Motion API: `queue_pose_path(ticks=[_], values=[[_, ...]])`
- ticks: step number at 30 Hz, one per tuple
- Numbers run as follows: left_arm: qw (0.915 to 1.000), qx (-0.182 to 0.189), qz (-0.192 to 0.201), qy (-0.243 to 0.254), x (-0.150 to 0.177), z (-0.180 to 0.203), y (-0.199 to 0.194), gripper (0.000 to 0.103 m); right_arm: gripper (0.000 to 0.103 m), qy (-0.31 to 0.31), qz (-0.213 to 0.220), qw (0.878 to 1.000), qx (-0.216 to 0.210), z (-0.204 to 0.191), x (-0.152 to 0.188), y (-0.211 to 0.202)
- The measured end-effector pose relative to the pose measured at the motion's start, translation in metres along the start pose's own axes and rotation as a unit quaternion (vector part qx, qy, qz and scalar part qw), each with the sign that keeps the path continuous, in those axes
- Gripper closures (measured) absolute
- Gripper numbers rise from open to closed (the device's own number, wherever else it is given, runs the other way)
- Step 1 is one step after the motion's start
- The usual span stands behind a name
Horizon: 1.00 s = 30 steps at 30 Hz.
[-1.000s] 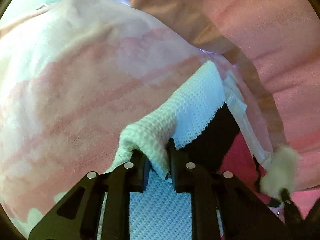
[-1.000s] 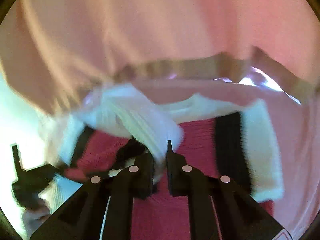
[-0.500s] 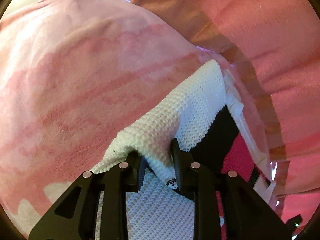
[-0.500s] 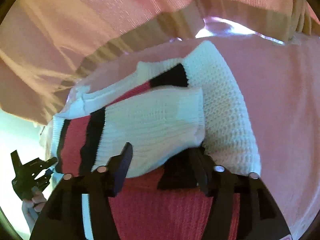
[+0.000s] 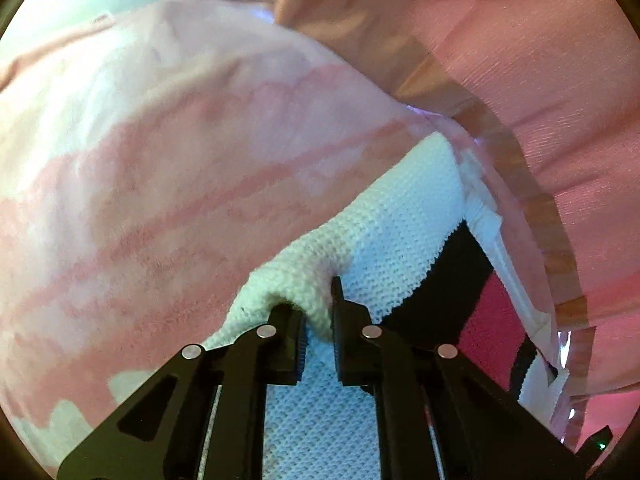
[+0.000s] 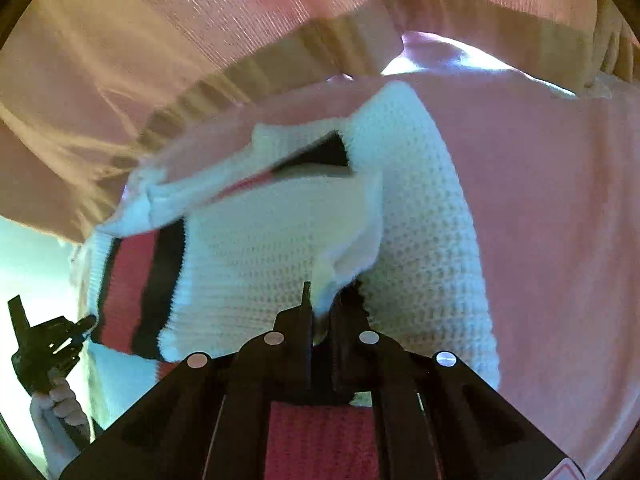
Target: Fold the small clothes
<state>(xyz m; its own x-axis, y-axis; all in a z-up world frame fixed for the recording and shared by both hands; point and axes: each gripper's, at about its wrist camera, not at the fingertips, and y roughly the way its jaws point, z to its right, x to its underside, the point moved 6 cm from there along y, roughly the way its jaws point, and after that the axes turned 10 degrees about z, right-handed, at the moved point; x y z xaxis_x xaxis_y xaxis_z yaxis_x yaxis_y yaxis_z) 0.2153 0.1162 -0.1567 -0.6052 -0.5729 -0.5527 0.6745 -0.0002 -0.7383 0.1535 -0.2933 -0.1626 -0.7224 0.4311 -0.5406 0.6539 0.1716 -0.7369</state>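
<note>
1. Since the earlier frame, right gripper (image 6: 320, 312) has dropped and its jaws have just closed, pinching the knit sweater (image 6: 280, 248) sleeve.
2. Left gripper (image 5: 318, 320) clamps the sweater's white edge.
3. Sweater lies on the pink blanket (image 5: 160, 184).

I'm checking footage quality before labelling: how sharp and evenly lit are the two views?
Left wrist view: knit sweater sharp at the left gripper, pink cloth washed out top left. Right wrist view: folded sleeve slightly motion-blurred, glare top right; both fisheye-curved, pink-tinted.
</note>
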Motion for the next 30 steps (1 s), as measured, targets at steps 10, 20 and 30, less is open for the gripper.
queue_pose_path(ticks=[10,20,30], values=[[0.9995,0.002,-0.006,0.031,0.002,0.002,-0.004,0.09,0.083,-0.023,-0.003,0.999,0.024,0.011,0.007,-0.02],[0.9985,0.044,-0.033,0.008,0.0,-0.012,-0.018,0.087,0.076,-0.092,0.034,0.995,-0.021,-0.071,-0.015,-0.057],[0.9988,0.019,-0.038,0.023,0.007,-0.006,-0.008,0.087,0.053,-0.19,-0.05,0.974,-0.11,-0.269,-0.004,0.084]])
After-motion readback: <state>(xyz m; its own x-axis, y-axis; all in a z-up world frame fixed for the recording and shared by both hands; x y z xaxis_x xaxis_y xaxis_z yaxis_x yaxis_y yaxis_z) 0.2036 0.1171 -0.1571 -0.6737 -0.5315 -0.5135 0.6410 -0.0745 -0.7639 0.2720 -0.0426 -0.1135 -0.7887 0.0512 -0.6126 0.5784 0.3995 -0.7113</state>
